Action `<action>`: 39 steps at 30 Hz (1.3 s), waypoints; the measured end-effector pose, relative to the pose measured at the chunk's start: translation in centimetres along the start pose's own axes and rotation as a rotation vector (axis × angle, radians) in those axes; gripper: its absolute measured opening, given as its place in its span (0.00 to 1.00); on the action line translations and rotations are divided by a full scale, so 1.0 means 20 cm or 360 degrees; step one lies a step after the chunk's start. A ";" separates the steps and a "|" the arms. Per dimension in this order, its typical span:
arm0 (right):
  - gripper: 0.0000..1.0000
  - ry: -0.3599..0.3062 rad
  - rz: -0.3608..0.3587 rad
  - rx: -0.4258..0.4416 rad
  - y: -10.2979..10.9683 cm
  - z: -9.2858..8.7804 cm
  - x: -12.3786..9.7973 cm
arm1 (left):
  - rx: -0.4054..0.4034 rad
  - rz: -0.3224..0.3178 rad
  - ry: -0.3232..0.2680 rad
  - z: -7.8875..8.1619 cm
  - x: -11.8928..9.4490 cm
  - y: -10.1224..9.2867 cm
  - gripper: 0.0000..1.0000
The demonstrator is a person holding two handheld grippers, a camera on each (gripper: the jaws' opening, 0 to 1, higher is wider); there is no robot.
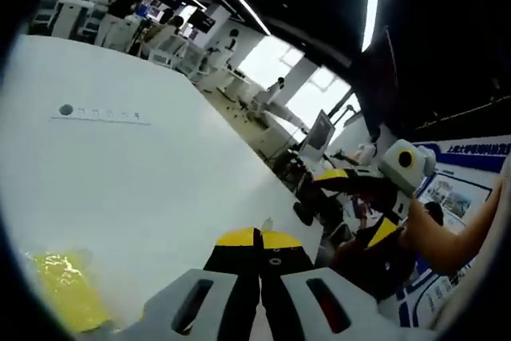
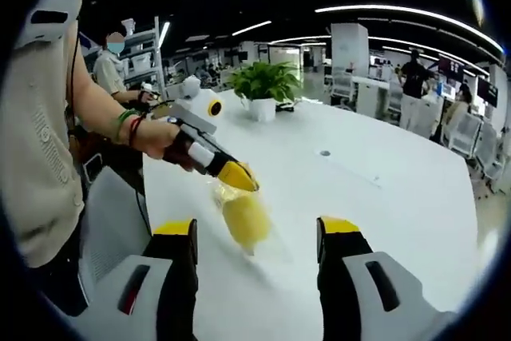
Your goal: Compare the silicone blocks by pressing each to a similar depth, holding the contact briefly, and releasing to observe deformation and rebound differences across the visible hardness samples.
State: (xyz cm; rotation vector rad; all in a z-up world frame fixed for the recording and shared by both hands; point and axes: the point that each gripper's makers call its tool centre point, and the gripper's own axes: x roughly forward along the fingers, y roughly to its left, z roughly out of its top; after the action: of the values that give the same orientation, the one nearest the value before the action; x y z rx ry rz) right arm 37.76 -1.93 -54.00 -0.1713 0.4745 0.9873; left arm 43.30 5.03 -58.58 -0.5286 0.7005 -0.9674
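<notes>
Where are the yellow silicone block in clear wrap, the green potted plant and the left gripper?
yellow silicone block in clear wrap (image 2: 243,220), right gripper view, middle of its yellow body.
green potted plant (image 2: 265,81), right gripper view, its leaves.
left gripper (image 2: 239,177), right gripper view, its shut yellow tips.

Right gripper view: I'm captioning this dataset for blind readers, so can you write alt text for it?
The left gripper, held in a person's hand, has its shut yellow tips at the top of a yellow block in clear wrapping on a white table. The right gripper frames it, jaws open. A potted plant stands behind.
</notes>
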 end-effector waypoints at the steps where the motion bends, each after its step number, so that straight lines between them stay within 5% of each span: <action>1: 0.56 0.0003 -0.0010 0.0008 -0.01 -0.01 -0.01 | -0.0011 0.0004 -0.0004 -0.01 0.01 0.01 0.00; 15: 0.53 -0.0016 -0.0064 0.0076 -0.07 -0.08 -0.08 | -0.0374 0.0313 -0.0184 0.01 0.08 0.40 0.00; 19: 0.53 0.0002 -0.0067 0.0094 -0.08 -0.11 -0.09 | -0.0558 0.0420 -0.0267 -0.03 0.08 0.52 0.00; 27: 0.52 0.0012 -0.0096 0.0118 -0.13 -0.15 -0.13 | -0.0729 0.0603 -0.0314 -0.13 0.13 0.67 0.00; 39: 0.51 0.0006 -0.0106 0.0132 -0.14 -0.16 -0.15 | -0.0750 0.0684 -0.0268 -0.19 0.18 0.78 0.00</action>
State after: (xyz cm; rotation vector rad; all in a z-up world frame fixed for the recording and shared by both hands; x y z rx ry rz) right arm 37.71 -6.81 -55.75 -0.1135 0.5093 0.9004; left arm 50.46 9.01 -72.90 -0.8203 0.8502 -0.3463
